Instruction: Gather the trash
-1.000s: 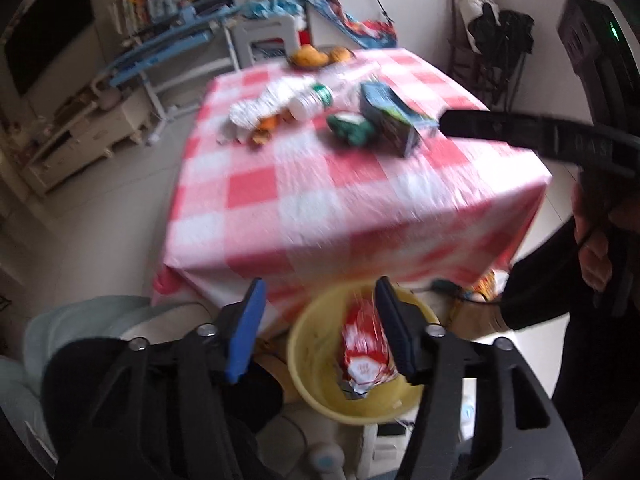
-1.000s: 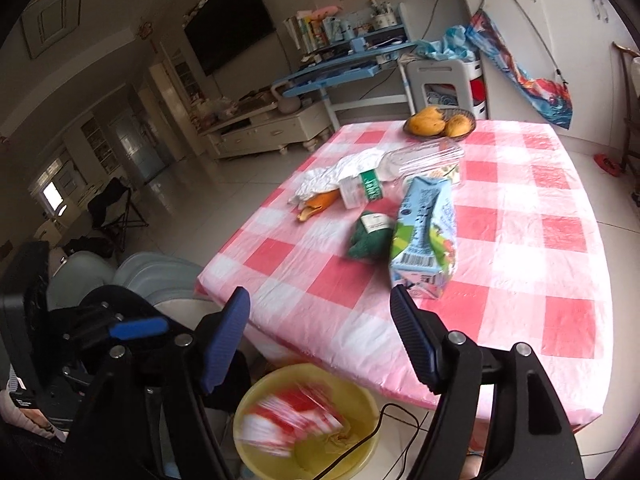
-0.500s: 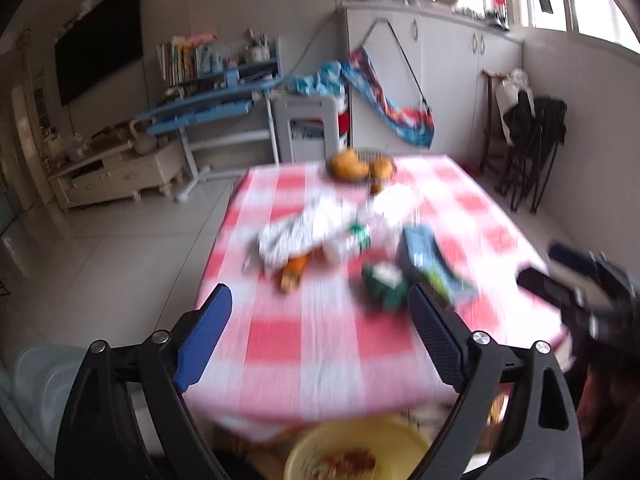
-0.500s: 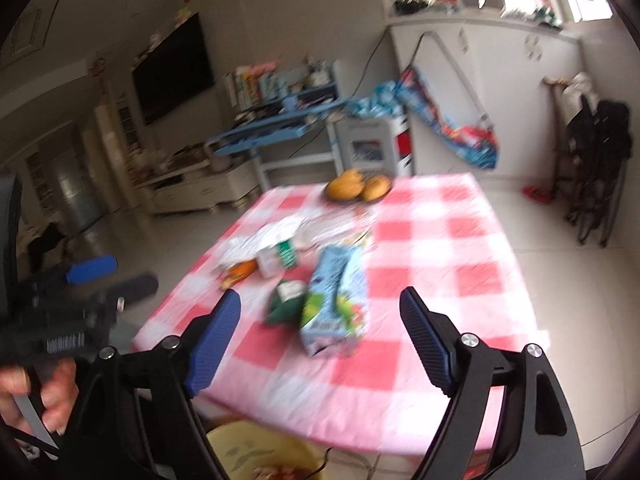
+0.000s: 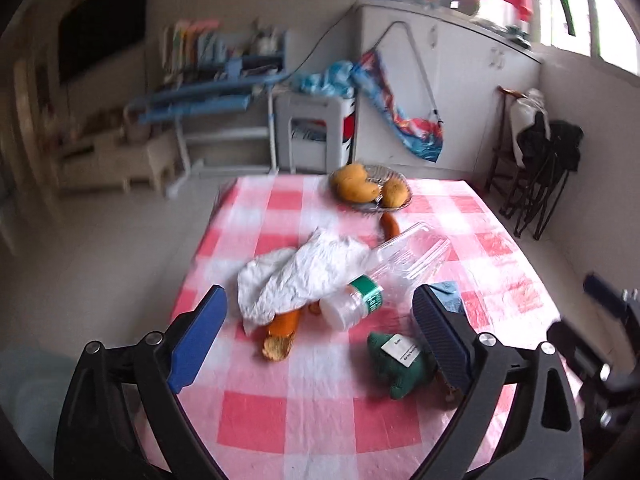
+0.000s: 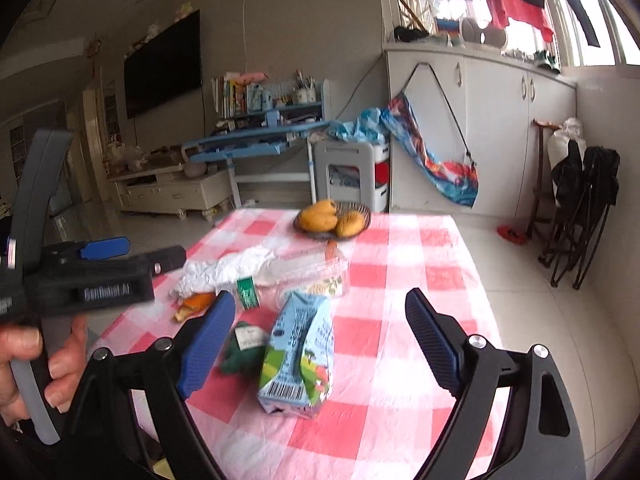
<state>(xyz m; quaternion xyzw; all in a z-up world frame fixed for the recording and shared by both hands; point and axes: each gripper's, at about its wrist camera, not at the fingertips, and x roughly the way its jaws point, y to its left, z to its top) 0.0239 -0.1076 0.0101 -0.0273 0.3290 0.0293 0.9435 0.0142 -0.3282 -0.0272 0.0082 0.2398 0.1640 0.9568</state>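
Trash lies on the red-and-white checked table (image 5: 304, 412): a crumpled white paper (image 5: 304, 276), a plastic bottle with a green label (image 5: 360, 300), a clear plastic box (image 5: 412, 252), orange peel (image 5: 282, 332) and a green wrapper (image 5: 400, 360). The blue carton (image 6: 298, 352) lies on its side nearest the right gripper. My left gripper (image 5: 318, 300) hovers short of the pile, its jaws opening and holding nothing. My right gripper (image 6: 320, 300) hangs above the carton, its jaws also opening and holding nothing.
A bowl of yellow fruit (image 5: 370, 192) stands at the table's far end. A hand (image 6: 24, 360) holds the left gripper's handle at the left of the right wrist view. A desk, a white stool and folded chairs stand beyond the table.
The left gripper has let go of a red-and-white wrapper into the yellow bin, then swung up over the table. Both pairs of jaws have spread wider. The bin has dropped out of view.
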